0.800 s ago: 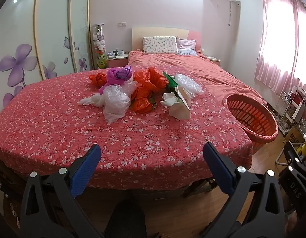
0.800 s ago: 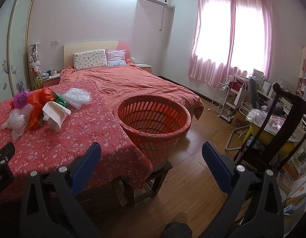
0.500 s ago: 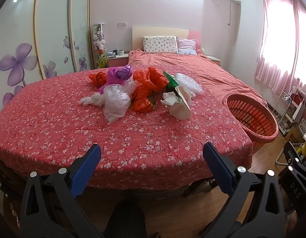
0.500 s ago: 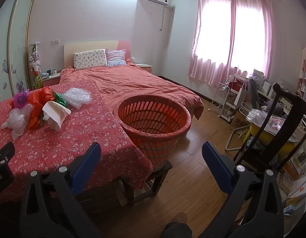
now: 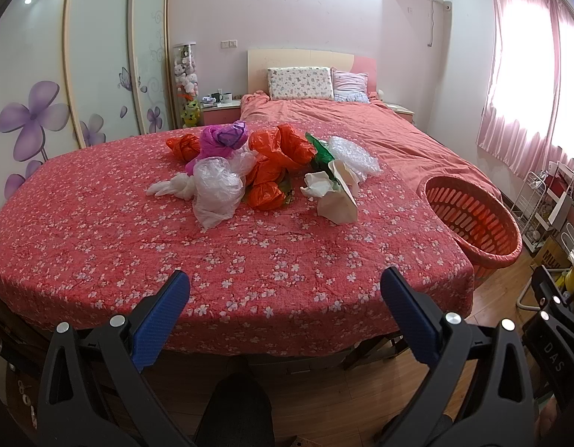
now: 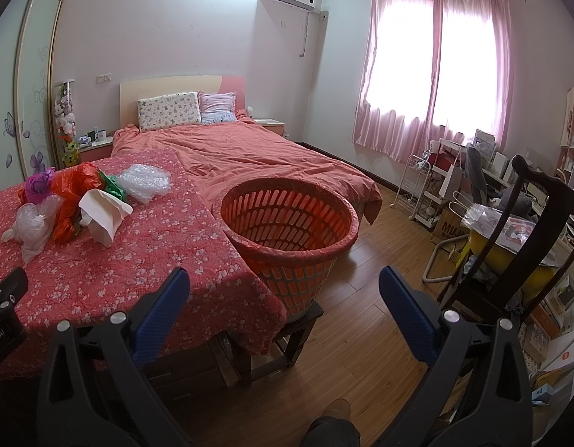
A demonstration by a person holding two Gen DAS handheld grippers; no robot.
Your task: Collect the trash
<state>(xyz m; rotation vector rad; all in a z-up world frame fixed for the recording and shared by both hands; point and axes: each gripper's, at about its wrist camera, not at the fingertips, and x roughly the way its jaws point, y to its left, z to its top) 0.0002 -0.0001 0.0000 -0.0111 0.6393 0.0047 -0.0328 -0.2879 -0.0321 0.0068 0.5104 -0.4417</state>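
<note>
Left wrist view
Left gripper (image 5: 283, 294): jaws wide apart, nothing between them, held short of the table's near edge.
Trash (image 5: 264, 164): heap of crumpled bags and wrappings toward the far middle of the table; clear bag (image 5: 216, 190) nearest, orange bags (image 5: 275, 164) in the centre, purple bag (image 5: 223, 139) behind, white paper (image 5: 337, 193) and bubble wrap (image 5: 354, 154) on the right side.
Basket (image 5: 473, 219): orange, slotted, just off the table's right edge, seemingly empty.
Step in hand: probably the very start, nothing picked up yet.
Next move: likely a reach forward over the near edge to the closest piece, then a firm close, since thin film slips and trails.

Right wrist view
Right gripper (image 6: 283, 294): jaws wide apart, empty, aimed at the gap between table corner and basket.
Basket here (image 6: 290, 223): standing on a small dark stool (image 6: 305, 320), touching the table's right edge.
Trash here (image 6: 82, 201): well to the left, toward the far left part of the table.

Surface and room
Table (image 5: 100, 231): covered by a red flowered cloth, soft and wrinkled.
Room: bedroom, bed (image 6: 249, 152) behind the table, pink curtains (image 6: 432, 70), wooden floor (image 6: 361, 335), dark chair (image 6: 510, 246) at right.
</note>
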